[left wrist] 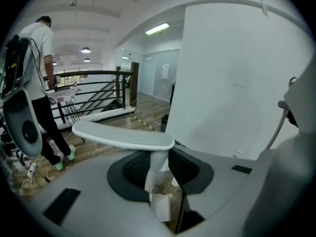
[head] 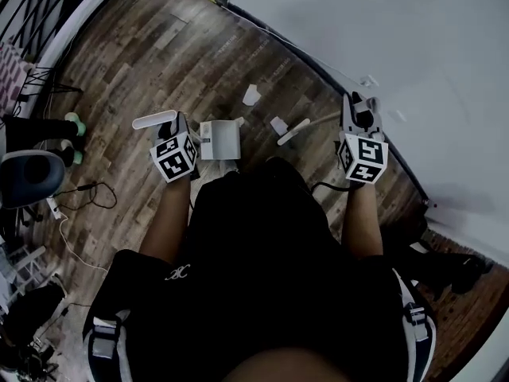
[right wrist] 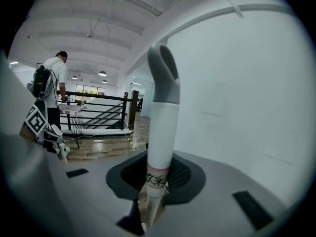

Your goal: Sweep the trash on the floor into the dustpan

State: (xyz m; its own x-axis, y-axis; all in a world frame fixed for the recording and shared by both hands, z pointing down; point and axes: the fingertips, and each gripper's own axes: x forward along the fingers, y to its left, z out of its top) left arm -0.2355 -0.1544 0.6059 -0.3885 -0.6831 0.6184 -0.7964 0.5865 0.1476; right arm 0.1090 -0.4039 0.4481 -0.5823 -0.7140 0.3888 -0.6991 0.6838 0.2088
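A dark wooden floor (head: 127,70) fills most of the head view, and a white wall (head: 413,38) runs along it on the far side of the dustpan (head: 219,140) from the person's left arm. The white dustpan sits on the planks just ahead of the person's body. Its upright stem rises to a flat white crossbar handle (left wrist: 123,135).

The left gripper (left wrist: 157,169) is directly above the dustpan. Its jaws are closed tight on the stem just under the crossbar, and the pan shows below, between them.

The broom (right wrist: 163,127) stands to the wall side of the dustpan. Its white shaft ends in a grey loop at the top. The right gripper (right wrist: 157,174) is clamped around the shaft low down, at a band of dark markings. The broom's pale head (head: 293,131) rests on the floor between the dustpan and the wall, apart from the pan's edge.

In the distance behind the dustpan handle, a person in a white shirt (left wrist: 37,63) stands beside a black railing (left wrist: 94,74).

Two bits of trash lie loose on the floor. A white paper scrap (head: 251,95) sits beyond the dustpan, away from the body. A smaller scrap (head: 278,125) lies between the dustpan and the broom head, just beside the head.
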